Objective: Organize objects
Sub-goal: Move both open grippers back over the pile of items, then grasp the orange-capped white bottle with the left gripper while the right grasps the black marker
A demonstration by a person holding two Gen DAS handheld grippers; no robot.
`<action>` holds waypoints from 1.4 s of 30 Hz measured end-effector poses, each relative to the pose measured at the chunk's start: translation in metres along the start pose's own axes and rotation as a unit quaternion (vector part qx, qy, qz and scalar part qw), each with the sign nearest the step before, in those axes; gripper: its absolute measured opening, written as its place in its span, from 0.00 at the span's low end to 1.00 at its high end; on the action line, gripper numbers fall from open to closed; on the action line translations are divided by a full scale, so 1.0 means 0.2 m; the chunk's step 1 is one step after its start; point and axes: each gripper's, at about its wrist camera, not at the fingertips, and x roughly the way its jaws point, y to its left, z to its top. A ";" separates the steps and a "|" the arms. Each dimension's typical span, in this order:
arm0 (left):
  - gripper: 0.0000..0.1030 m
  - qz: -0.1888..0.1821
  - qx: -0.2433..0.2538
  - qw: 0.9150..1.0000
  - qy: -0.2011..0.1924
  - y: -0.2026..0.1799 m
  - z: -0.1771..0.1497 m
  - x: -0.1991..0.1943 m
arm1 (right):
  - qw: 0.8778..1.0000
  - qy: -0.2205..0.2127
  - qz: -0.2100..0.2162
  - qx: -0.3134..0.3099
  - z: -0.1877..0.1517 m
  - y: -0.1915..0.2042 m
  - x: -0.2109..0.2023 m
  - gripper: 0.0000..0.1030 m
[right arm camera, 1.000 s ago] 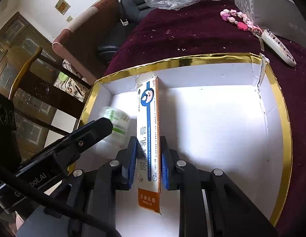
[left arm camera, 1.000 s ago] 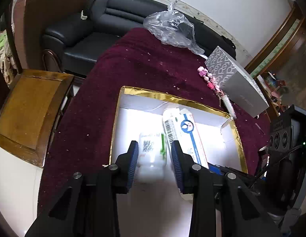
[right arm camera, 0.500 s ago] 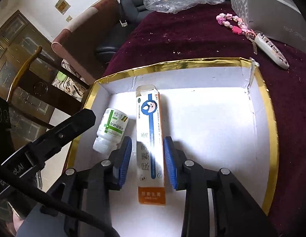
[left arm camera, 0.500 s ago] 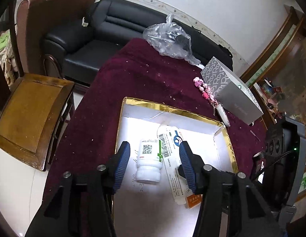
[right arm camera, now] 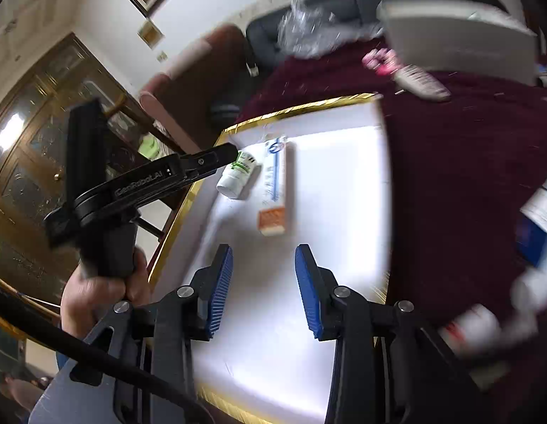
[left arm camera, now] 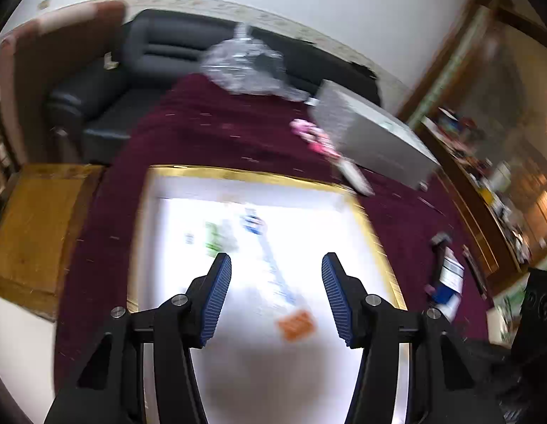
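Note:
A white box with a gold rim (right arm camera: 358,99) (left arm camera: 259,176) lies on the maroon table. In it lie a white pill bottle with a green label (right arm camera: 237,175) (left arm camera: 213,238) and, to its right, a long white-and-blue carton with an orange end (right arm camera: 276,187) (left arm camera: 273,275). My left gripper (left arm camera: 277,289) is open and empty above the box, and its side shows in the right wrist view (right arm camera: 216,157). My right gripper (right arm camera: 263,282) is open and empty, pulled back over the box's near part.
A grey box (left arm camera: 372,137), a pink bead string (left arm camera: 314,137) and a white remote (right arm camera: 420,83) lie behind the gold-rimmed box. A clear plastic bag (left arm camera: 245,67) lies by the black sofa (left arm camera: 132,81). Loose items (right arm camera: 542,212) lie at the right. A wooden stool (left arm camera: 36,226) stands left.
Both grippers have opened wide, let go of the bottle and the carton, and drawn back and up from the box. Both views swing to the right and are blurred.

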 end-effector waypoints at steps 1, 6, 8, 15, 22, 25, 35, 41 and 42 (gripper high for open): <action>0.46 -0.009 0.017 1.000 0.002 -0.07 -0.02 -0.01 | 1.000 -0.020 0.000 0.000 -0.03 -0.05 -0.12 0.36; 0.46 -0.054 0.131 0.989 0.040 -0.52 -0.14 -0.01 | 0.991 -0.123 -0.053 0.024 -0.14 -0.33 -0.59 0.69; 0.51 -0.081 0.161 0.981 0.072 -0.70 -0.19 0.03 | 0.987 -0.140 -0.069 0.044 -0.18 -0.46 -0.68 0.71; 0.54 -0.045 0.181 0.964 0.189 -1.08 -0.35 0.34 | 0.978 -0.153 -0.042 0.133 -0.33 -0.78 -0.73 0.71; 0.57 -0.099 0.154 0.954 0.238 -1.29 -0.54 0.34 | 0.977 -0.167 -0.020 0.133 -0.38 -0.84 -0.77 0.71; 0.57 -0.105 0.151 0.957 0.222 -1.35 -0.52 0.29 | 0.972 -0.170 -0.014 0.159 -0.41 -0.91 -0.80 0.71; 0.57 -0.073 0.072 0.972 0.212 -1.28 -0.46 0.39 | 0.970 -0.168 -0.043 0.171 -0.43 -0.97 -0.81 0.71; 0.49 -0.039 0.073 0.977 0.195 -1.19 -0.48 0.44 | 0.968 -0.171 -0.047 0.176 -0.44 -0.99 -0.81 0.71; 0.49 -0.039 0.067 0.978 0.196 -1.16 -0.50 0.44 | 0.968 -0.172 -0.048 0.174 -0.44 -0.99 -0.82 0.71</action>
